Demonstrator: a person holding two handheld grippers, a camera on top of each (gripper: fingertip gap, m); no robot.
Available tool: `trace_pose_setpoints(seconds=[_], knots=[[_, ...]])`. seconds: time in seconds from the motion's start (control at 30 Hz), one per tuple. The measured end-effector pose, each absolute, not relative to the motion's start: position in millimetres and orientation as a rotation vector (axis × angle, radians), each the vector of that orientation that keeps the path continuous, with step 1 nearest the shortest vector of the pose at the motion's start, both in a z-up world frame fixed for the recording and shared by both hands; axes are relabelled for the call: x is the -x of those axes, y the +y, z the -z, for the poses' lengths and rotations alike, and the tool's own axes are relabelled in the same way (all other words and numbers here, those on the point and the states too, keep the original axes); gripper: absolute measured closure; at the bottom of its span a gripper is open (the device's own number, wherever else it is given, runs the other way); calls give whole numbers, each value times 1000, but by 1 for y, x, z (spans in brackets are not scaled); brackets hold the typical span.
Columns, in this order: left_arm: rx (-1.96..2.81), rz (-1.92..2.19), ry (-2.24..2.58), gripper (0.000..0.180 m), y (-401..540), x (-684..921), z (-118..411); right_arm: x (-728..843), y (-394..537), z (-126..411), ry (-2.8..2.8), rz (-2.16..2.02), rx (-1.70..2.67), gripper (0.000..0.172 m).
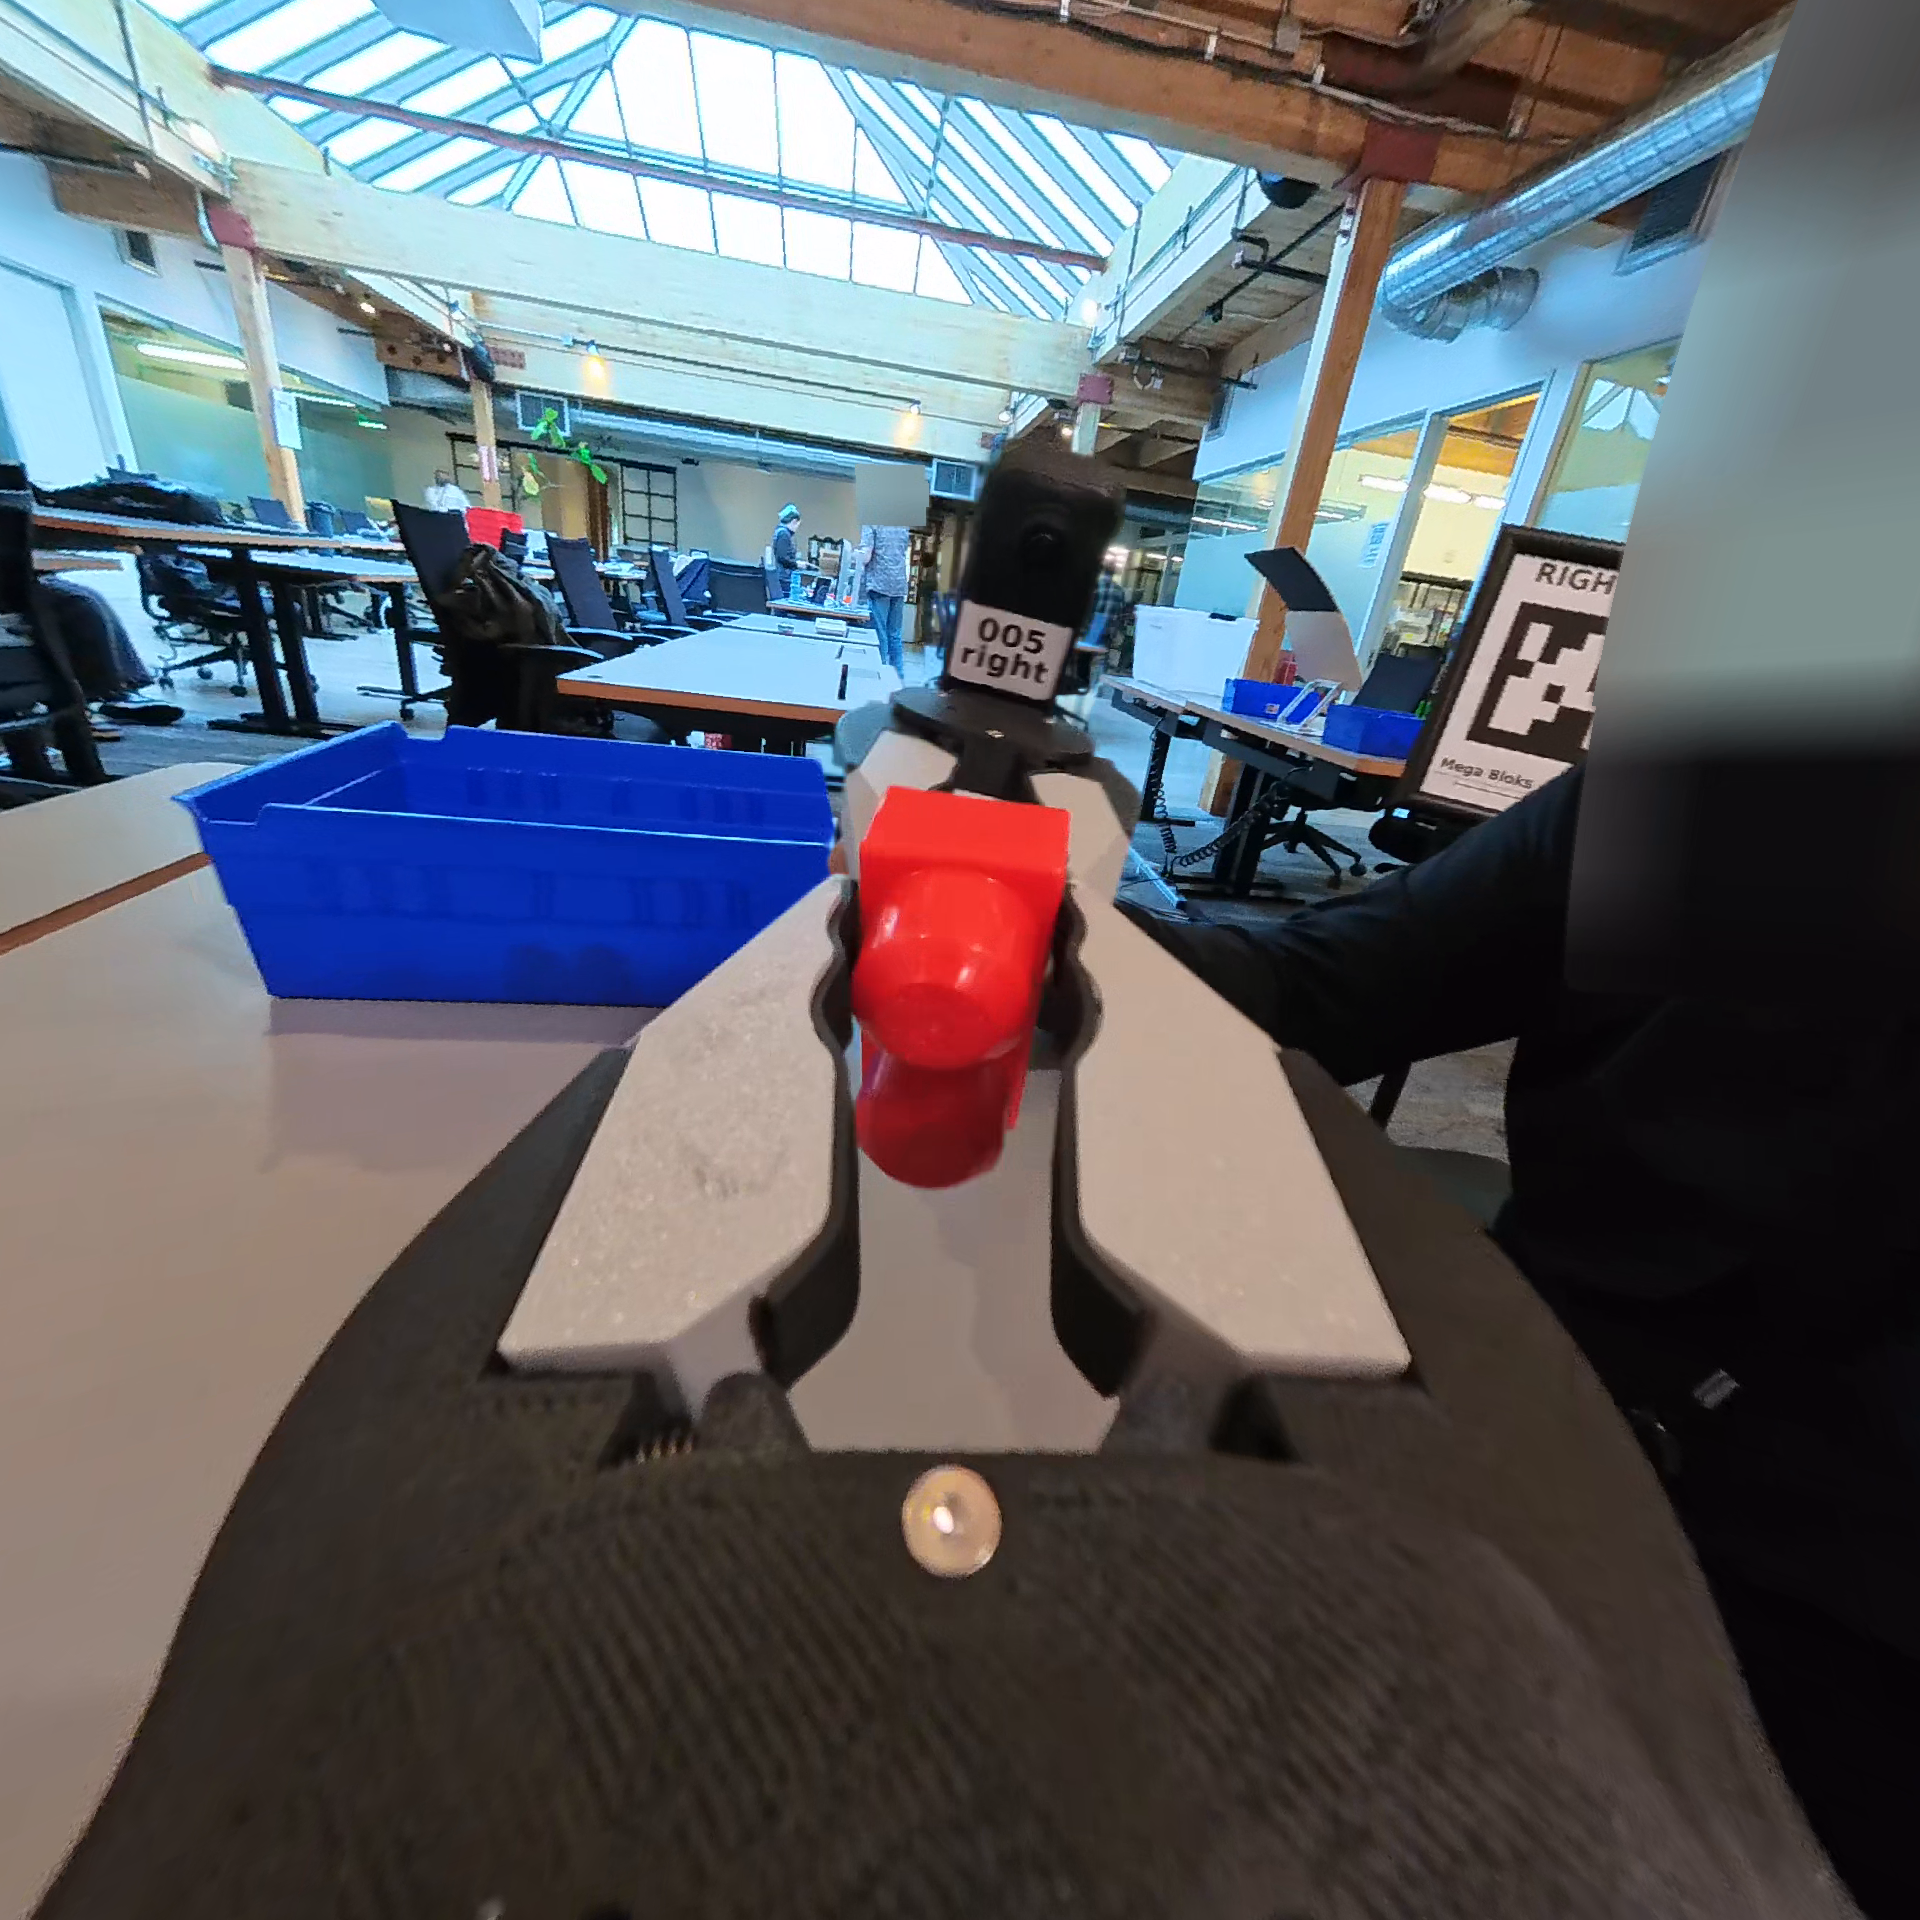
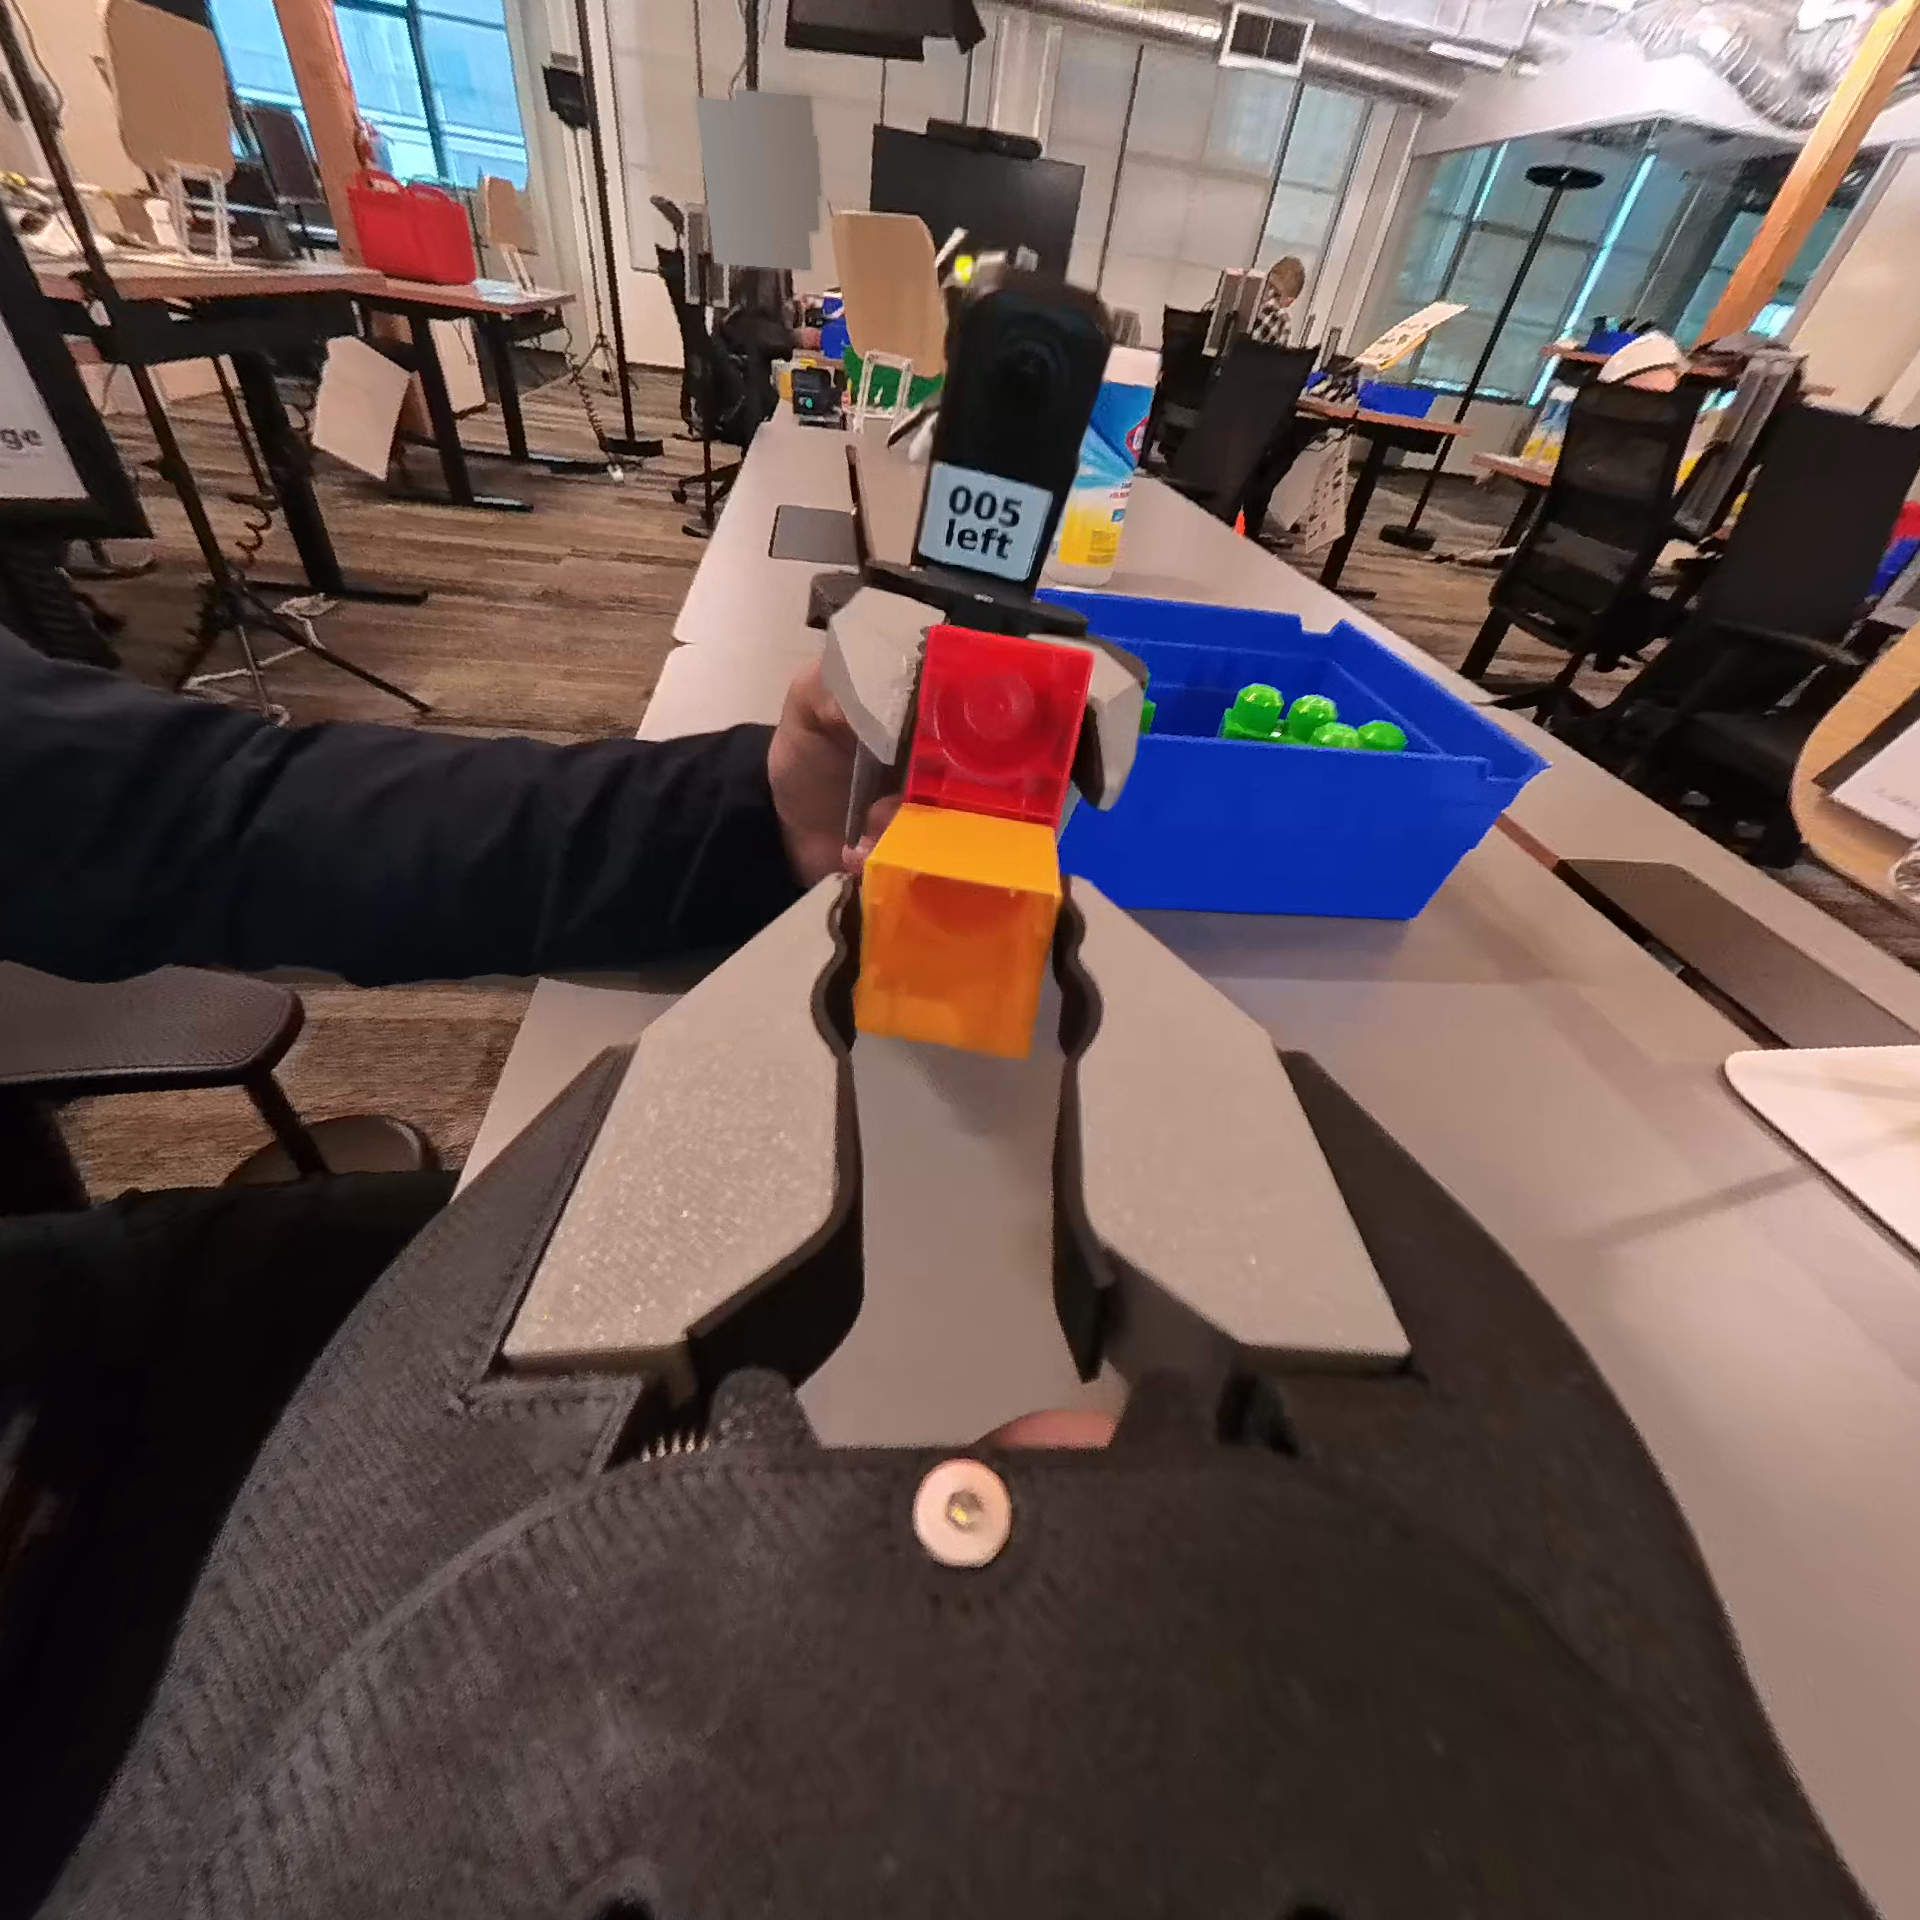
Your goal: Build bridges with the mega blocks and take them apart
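Note:
In the left wrist view my left gripper (image 1: 951, 935) is shut on a red block (image 1: 961, 862), whose studs face the camera. My right gripper (image 1: 982, 790) faces it from just behind the block. In the right wrist view my right gripper (image 2: 951, 935) is shut on an orange block (image 2: 951, 966), its hollow underside toward the camera and both pads against its sides. The orange block meets the lower part of the red block (image 2: 997, 727), which the left gripper (image 2: 987, 717) holds by its sides. Both are held above the grey table (image 2: 1403, 1039).
A blue bin (image 2: 1299, 831) with green blocks (image 2: 1309, 722) stands on the table beside the grippers; it also shows in the left wrist view (image 1: 499, 883). A wipes canister (image 2: 1101, 468) stands behind it. A white mat (image 2: 1849, 1132) lies at the right. A dark sleeve (image 2: 364, 831) reaches in from the left. The grippers are tip to tip, or close to it.

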State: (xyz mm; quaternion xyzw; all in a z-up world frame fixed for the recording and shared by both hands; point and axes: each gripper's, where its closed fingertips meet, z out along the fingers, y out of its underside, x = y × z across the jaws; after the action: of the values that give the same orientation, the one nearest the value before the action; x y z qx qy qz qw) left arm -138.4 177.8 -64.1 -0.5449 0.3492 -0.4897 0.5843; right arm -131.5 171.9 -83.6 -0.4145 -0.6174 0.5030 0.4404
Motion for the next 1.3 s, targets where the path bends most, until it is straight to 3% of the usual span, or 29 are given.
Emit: trace_pose_setpoints(seconds=[0.43,1.3], knots=[[1338,1109,779,143,189,144,73,133,181,86,-1502,-1235,1111,139],[1500,1150,682,143,210,146,95,134,206,99,-1313,-1769,1452,140]])
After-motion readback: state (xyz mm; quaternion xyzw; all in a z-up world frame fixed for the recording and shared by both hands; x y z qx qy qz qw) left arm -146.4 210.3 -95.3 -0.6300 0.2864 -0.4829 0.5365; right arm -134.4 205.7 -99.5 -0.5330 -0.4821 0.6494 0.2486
